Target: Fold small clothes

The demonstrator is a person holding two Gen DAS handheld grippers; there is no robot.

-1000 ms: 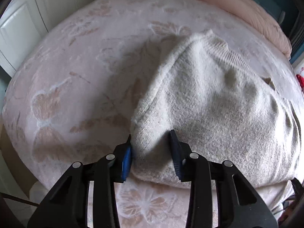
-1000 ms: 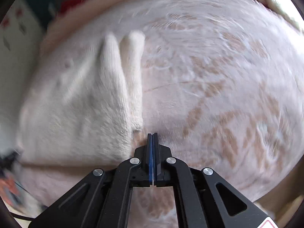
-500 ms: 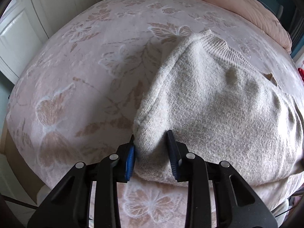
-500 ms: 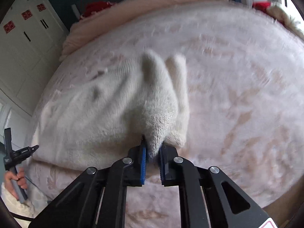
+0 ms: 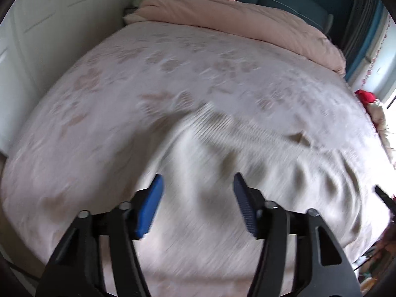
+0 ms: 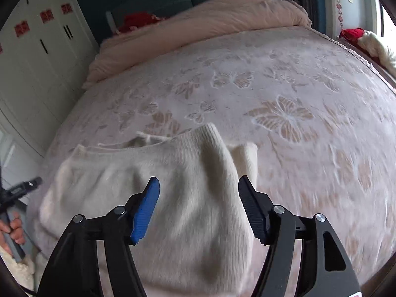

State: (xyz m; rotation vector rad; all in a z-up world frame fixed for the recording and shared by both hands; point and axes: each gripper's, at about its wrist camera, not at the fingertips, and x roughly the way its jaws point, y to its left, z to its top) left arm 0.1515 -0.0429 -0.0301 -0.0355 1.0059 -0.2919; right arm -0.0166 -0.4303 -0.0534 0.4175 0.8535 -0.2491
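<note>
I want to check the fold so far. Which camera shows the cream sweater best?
The right wrist view: the cream sweater is sharp there, its ribbed edge and doubled-over side visible on the bedspread. The left wrist view shows it smeared by motion blur.

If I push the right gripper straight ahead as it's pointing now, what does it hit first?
Most likely the cream sweater. The right gripper is open with the knit filling the space between and ahead of its fingers. Beyond that lies the butterfly-print bedspread. How far above the knit it sits is unclear.
</note>
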